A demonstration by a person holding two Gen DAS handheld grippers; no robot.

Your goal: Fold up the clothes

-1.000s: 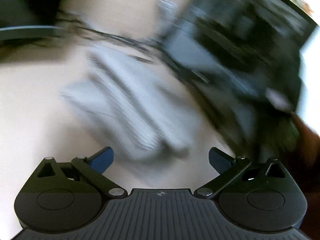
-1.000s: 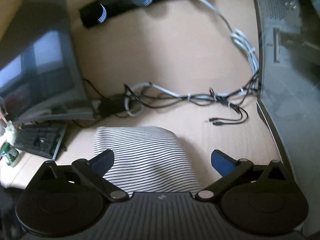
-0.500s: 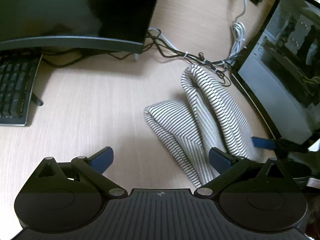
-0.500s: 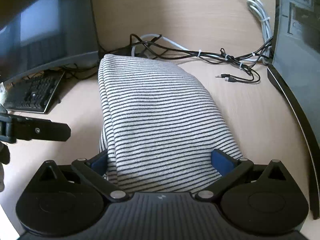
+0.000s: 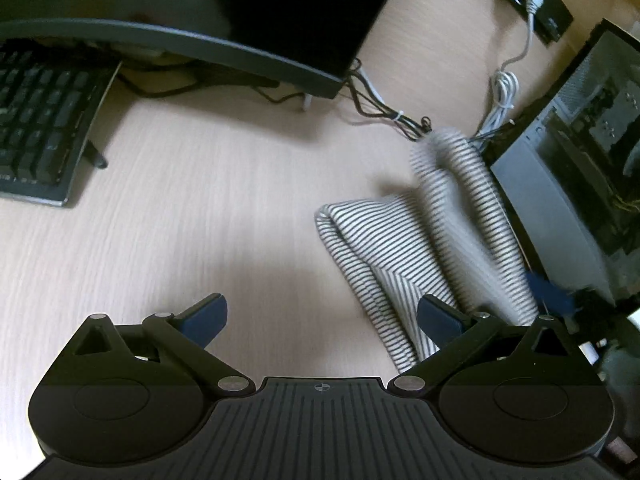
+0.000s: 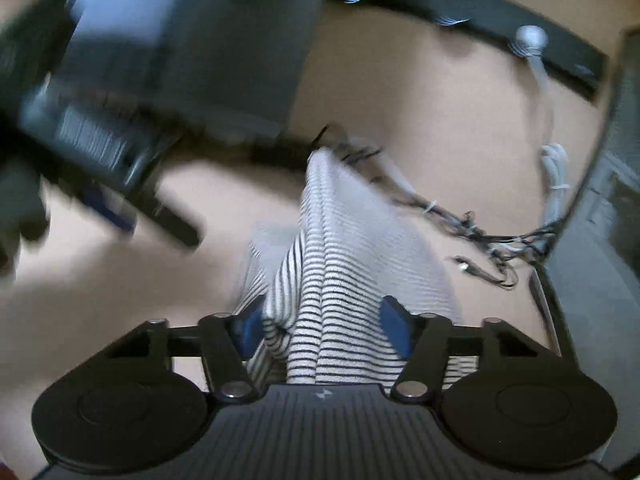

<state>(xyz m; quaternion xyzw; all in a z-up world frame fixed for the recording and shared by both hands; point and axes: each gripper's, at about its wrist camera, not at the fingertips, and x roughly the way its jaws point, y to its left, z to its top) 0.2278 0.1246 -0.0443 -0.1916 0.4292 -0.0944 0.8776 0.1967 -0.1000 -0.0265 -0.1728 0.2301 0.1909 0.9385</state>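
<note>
- Two hand-held grippers share one light wooden desk [image 5: 200,200], with a striped garment [image 5: 400,248] lying on it toward the right side
- The left gripper [image 5: 322,318] hovers over bare desk with its blue-tipped fingers [image 5: 204,314] spread wide apart and nothing between them; its right finger sits just in front of the garment's near edge
- The right gripper [image 6: 320,326] has a bunched fold of the striped garment [image 6: 340,280] between its blue pads, and the fingers are drawn in against the cloth on both sides, clamping it
- From the left wrist view, part of the garment rises off the desk in a tall blurred ridge, while the rest lies flat in folded layers beside it
- A curved monitor [image 5: 180,4] stands at the far side of the desk, a black keyboard [image 5: 44,120] to the left, and a tangle of cables [image 5: 392,114] just behind the garment
- A computer case [image 5: 580,152] with a clear side panel stands just right of the garment
- The right wrist view is heavily motion-blurred, so detail on its left side cannot be made out
</note>
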